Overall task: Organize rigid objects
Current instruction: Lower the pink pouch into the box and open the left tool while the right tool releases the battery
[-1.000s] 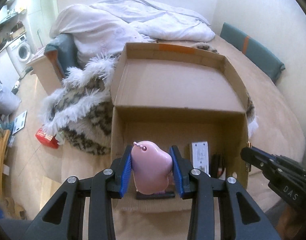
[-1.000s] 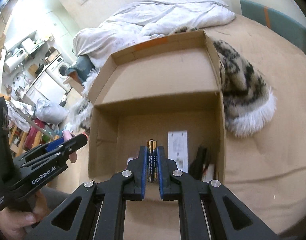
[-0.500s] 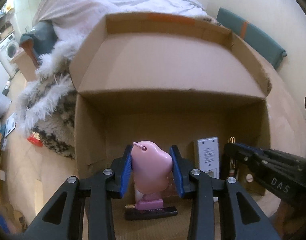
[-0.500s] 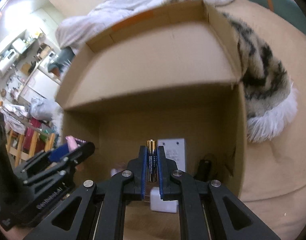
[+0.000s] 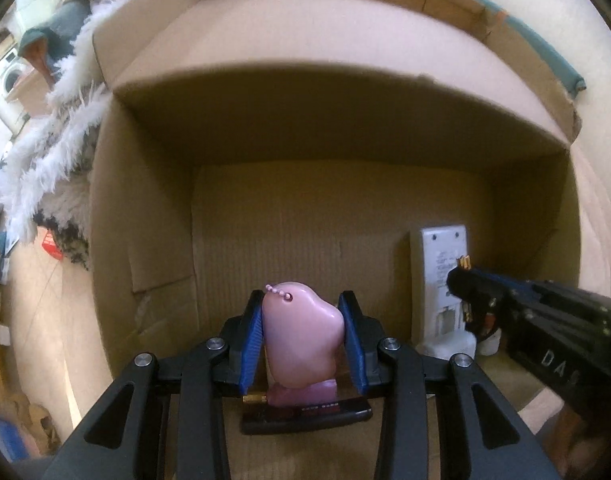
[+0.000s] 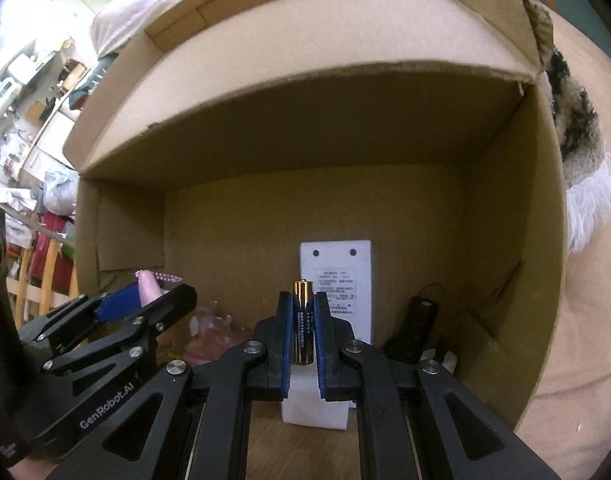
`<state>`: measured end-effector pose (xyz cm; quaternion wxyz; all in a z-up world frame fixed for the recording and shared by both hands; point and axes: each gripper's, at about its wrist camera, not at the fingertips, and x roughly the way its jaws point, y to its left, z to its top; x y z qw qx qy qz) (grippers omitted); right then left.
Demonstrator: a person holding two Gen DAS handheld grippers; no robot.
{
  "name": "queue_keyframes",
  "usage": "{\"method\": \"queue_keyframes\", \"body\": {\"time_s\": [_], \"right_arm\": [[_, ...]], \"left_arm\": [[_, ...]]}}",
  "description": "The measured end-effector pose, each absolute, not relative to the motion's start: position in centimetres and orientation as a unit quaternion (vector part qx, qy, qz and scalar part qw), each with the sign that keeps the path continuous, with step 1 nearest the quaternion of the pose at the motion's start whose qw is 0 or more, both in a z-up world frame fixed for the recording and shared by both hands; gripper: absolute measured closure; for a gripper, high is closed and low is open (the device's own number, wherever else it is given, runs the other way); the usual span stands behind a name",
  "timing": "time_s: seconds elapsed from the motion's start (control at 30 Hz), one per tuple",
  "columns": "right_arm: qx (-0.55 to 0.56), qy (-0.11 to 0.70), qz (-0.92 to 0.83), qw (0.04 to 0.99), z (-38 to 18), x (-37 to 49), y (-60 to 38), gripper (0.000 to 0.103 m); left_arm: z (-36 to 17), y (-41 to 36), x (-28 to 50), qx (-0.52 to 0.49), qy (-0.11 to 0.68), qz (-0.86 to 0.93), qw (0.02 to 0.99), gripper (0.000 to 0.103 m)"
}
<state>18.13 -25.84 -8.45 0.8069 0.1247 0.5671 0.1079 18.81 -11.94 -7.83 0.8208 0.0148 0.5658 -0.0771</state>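
The left gripper [image 5: 301, 338] is clamped on a glossy pink rounded plastic charm [image 5: 302, 334] with a bead chain, held just above a flat black bar-shaped device [image 5: 307, 420] on the box floor. The right gripper [image 6: 303, 330] pinches an upright blue-and-gold cylindrical battery [image 6: 303, 320]. Beyond them a white rectangular plastic remote [image 6: 336, 280] lies back-side up, a small black gadget [image 6: 419, 316] beside it, all inside the open brown cardboard box [image 6: 517, 240] lying on a beige bed surface [image 6: 585, 320]

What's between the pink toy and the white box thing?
Only bare cardboard box floor shows between the pink toy and the white device in the left wrist view. Nothing sits in that gap.
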Motion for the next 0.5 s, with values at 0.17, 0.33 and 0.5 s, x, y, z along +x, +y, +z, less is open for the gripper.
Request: {"method": "queue_keyframes", "body": {"time_s": [0.17, 0.33, 0.5], "right_arm": [[0.131, 0.576, 0.093, 0.802, -9.06, 18.49, -26.19, 0.092], [0.128, 0.576, 0.094, 0.802, -9.23, 18.55, -26.31, 0.092], [0.137, 0.572, 0.097, 0.803, -9.29, 18.54, -26.27, 0.092]], "left_arm": [[-8.62, -12.26, 18.69, 0.016, 0.575, -0.072, 0.815, 0.070], [-8.66, -12.69, 18.52, 0.019, 0.571, -0.070, 0.817, 0.070], [-8.47, -12.12, 18.20, 0.021, 0.569, -0.068, 0.820, 0.069]]}}
